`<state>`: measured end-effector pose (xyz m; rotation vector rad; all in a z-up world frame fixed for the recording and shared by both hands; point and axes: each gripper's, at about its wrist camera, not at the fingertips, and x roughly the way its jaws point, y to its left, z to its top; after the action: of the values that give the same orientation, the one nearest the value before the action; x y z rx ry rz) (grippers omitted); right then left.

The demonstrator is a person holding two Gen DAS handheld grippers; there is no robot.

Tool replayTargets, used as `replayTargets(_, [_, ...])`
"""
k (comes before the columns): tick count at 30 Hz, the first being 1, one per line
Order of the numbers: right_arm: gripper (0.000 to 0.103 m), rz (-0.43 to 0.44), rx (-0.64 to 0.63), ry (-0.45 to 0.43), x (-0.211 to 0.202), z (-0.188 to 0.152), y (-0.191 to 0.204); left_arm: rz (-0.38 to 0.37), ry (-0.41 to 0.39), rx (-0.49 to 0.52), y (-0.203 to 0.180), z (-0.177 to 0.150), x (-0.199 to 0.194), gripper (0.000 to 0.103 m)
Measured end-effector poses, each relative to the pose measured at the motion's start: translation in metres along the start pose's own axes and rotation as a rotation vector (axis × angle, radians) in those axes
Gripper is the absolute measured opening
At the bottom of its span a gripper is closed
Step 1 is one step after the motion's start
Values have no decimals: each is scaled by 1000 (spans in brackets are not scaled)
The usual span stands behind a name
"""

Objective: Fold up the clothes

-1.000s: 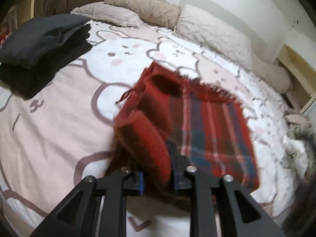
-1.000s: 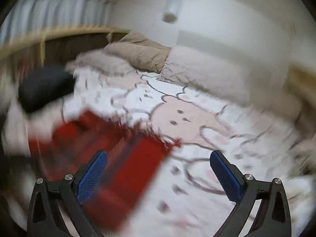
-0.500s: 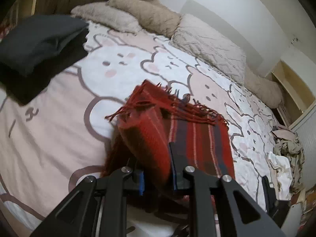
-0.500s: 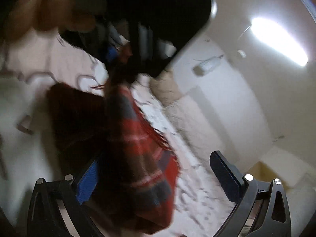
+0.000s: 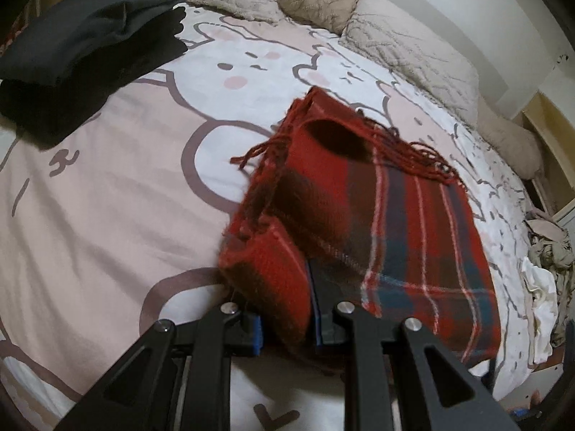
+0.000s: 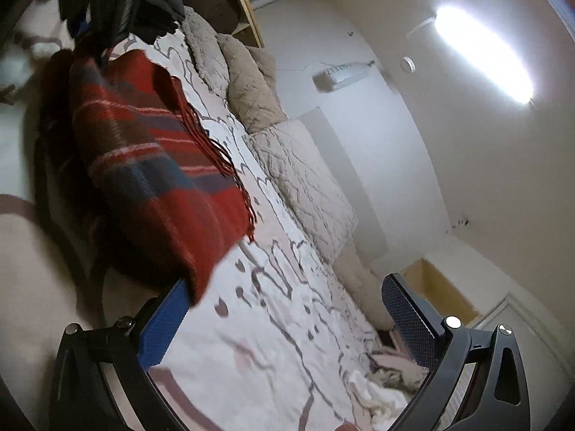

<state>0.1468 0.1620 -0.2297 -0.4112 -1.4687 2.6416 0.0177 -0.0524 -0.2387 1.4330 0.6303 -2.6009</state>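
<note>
Evidently soft and floppy, the red plaid scarf (image 5: 395, 222) sags wherever unsupported, so the thick folded edge is the best hold. The left claw (image 5: 285, 318) is clamped on that bunched fold, holding it just above the bed (image 5: 107, 197). The right claw (image 6: 284, 327) gapes wide with nothing between its fingers, the scarf's edge merely brushing one pad. Half a second ago the right view was more blurred; the scarf has since spread flatter.

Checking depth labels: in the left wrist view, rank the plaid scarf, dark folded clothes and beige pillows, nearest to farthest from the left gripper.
1. Plaid scarf, clamped in the left gripper.
2. Dark folded clothes, upper left.
3. Beige pillows, along the bed's far edge.
</note>
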Motion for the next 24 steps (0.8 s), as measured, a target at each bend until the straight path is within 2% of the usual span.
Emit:
replayTargets(2, [103, 16, 33, 44, -1, -5, -9, -12, -1, -11, 2, 0, -1, 20])
replayTargets(4, [103, 90, 68, 26, -8, -10, -16, -32, -9, -16, 2, 3, -6, 20])
replayTargets(6, [103, 142, 37, -47, -22, -6, -7, -47, -15, -19, 0, 6, -9, 20])
replayTargets(11, [103, 173, -64, -232, -37, 23, 34, -85, -25, -5, -3, 10, -18, 20])
replayTargets(14, [103, 167, -70, -284, -26, 44, 49, -87, -29, 22, -7, 12, -21, 20])
replayTargets(17, [103, 126, -85, -273, -4, 55, 57, -57, -12, 38, -6, 10, -16, 20])
replayTargets(19, [103, 61, -100, -233, 13, 54, 55, -27, 12, 38, -4, 6, -8, 20])
replayTargets(22, [103, -41, -94, -152, 27, 38, 41, -1, 51, 31, 1, -4, 6, 22])
replayTargets(24, [103, -46, -104, -131, 24, 27, 35, 17, 43, 56, -4, -8, 7, 24])
